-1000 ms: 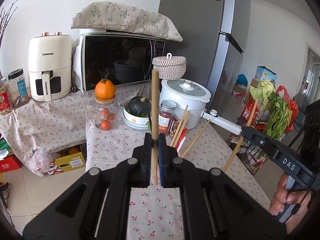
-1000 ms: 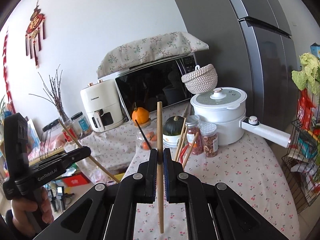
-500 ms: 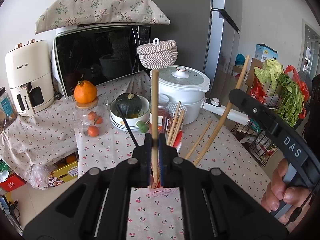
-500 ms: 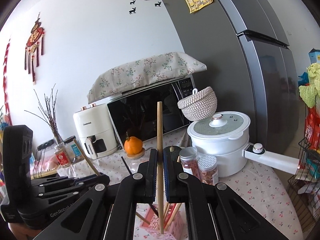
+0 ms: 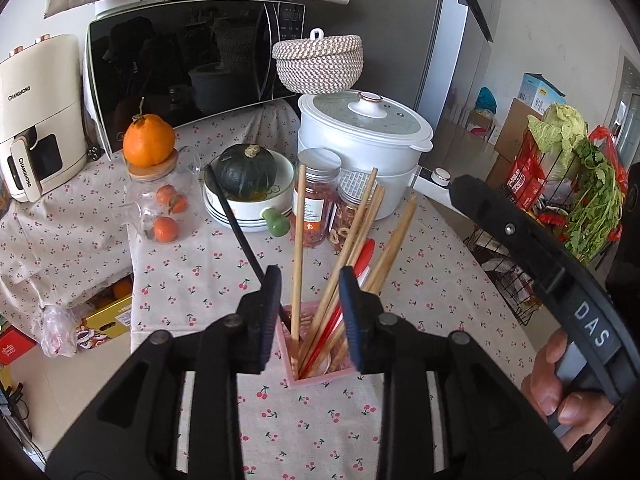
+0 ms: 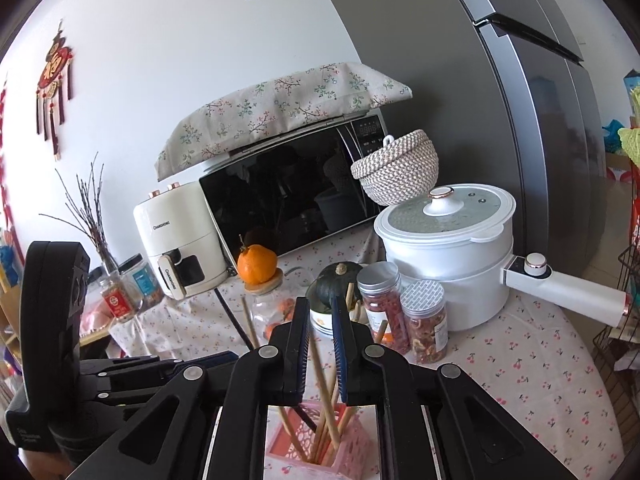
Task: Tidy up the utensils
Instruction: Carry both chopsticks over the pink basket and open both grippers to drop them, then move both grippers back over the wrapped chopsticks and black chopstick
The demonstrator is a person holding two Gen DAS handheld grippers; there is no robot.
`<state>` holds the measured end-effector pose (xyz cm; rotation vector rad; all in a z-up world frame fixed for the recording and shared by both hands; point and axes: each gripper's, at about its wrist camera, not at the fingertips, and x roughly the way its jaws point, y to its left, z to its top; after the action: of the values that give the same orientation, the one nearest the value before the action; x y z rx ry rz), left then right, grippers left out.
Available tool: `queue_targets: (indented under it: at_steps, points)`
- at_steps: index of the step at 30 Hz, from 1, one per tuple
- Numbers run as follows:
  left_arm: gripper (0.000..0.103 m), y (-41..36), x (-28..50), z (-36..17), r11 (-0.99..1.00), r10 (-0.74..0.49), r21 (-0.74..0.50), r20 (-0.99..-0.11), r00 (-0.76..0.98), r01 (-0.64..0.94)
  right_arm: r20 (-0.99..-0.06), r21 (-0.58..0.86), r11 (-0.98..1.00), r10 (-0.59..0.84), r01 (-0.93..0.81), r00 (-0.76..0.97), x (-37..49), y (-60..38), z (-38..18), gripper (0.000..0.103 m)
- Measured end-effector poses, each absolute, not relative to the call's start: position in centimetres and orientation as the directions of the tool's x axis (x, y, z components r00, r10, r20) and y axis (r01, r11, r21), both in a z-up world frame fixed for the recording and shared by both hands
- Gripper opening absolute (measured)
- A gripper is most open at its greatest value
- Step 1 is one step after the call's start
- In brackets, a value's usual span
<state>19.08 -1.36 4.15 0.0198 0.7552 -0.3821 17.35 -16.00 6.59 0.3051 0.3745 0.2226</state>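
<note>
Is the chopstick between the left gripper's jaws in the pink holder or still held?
In the holder. The chopstick stands in the pink holder; the left gripper has just been opening, pads clear.

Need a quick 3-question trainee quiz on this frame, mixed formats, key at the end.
1. True or false: the left gripper is clamped on a chopstick.
2. What sits in the white bowl? A) orange B) dark green squash C) jar of dried fruit
3. Fill in: the wooden chopsticks stand in a ____ holder.

Key:
1. False. Its jaws have just been opening and stand apart around the chopsticks, pressing none.
2. B, the dark green squash.
3. Pink. The right gripper is open above it too, its jaws having just opened.
</note>
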Motion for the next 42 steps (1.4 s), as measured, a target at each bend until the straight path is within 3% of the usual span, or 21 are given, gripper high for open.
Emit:
queue_targets:
  at_steps: [2, 4, 7, 11, 15, 22, 27, 37, 42]
  points:
    - [0.055, -1.0, 18.6, 4.4, 0.933, -0.333, -0.127, -0.663, 0.671, 0.337, -0.308, 0.357, 0.922, 0.266, -0.148, 0.913, 16.8, -16.9, 7.2, 0.034]
    - [0.070, -0.5, 18.0, 4.7, 0.934, -0.335, -0.139, -0.659, 0.674, 0.329, -0.304, 0.380, 0.915, 0.263, -0.137, 0.916, 16.0, -18.0, 7.6, 0.054]
    - [0.088, 0.3, 16.7, 4.8, 0.936, -0.339, -0.162, -0.655, 0.676, 0.312, -0.323, 0.400, 0.913, 0.226, -0.084, 0.919, 14.8, -19.8, 7.8, 0.071]
    - [0.095, 0.3, 14.7, 4.3, 0.928, -0.358, -0.184, -0.683, 0.636, 0.325, -0.393, 0.391, 0.920, 0.161, 0.006, 0.905, 13.5, -21.3, 8.0, 0.092]
    - [0.100, 0.1, 12.4, 3.2, 0.922, -0.365, -0.189, -0.710, 0.602, 0.337, -0.491, 0.273, 0.959, 0.070, 0.077, 0.869, 12.0, -21.0, 7.4, 0.103]
    - [0.102, 1.1, 10.3, 0.4, 0.920, -0.385, -0.264, -0.751, 0.536, 0.291, -0.591, 0.108, 0.989, -0.014, 0.097, 0.807, 8.6, -20.4, 4.9, 0.103]
    - [0.102, 1.1, 9.1, -1.2, 0.929, -0.366, -0.270, -0.761, 0.535, 0.252, -0.652, 0.099, 0.989, -0.018, 0.109, 0.758, 6.8, -21.1, 3.3, 0.103]
    - [0.102, -2.4, 8.5, -5.0, 0.941, -0.273, -0.128, -0.836, 0.476, 0.315, -0.753, 0.012, 0.992, -0.076, 0.129, 0.654, 6.4, -22.2, -0.6, 0.103]
    - [0.102, -3.8, 9.1, -6.7, 0.947, -0.255, -0.119, -0.844, 0.472, 0.298, -0.797, -0.045, 0.993, -0.103, 0.111, 0.596, 6.8, -22.2, -2.5, 0.103]
